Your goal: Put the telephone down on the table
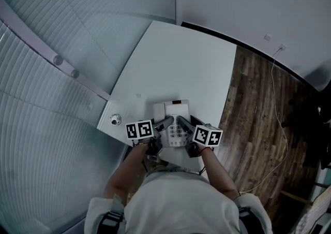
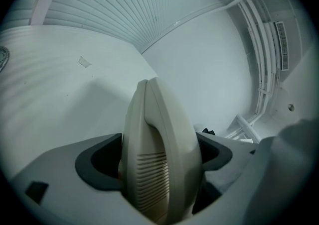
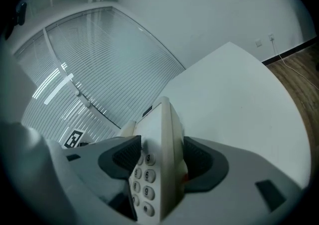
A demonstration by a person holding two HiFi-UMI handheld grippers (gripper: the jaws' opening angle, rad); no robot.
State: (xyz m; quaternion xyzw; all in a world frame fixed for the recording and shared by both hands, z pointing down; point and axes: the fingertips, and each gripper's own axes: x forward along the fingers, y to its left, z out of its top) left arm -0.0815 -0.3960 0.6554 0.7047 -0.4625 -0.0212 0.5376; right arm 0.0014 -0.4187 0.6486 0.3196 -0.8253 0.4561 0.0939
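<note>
Left gripper (image 1: 165,122) and right gripper (image 1: 182,122) both clamp the telephone (image 1: 176,110) by its near end, its long axis running away over the table's (image 1: 176,62) near edge.

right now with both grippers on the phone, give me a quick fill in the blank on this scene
The left gripper is shut on the telephone's slotted ____, the part held to the ear. The numbered keys show in the ____ gripper view. The table is coloured ____.
Missing words: handset; right; white.
</note>
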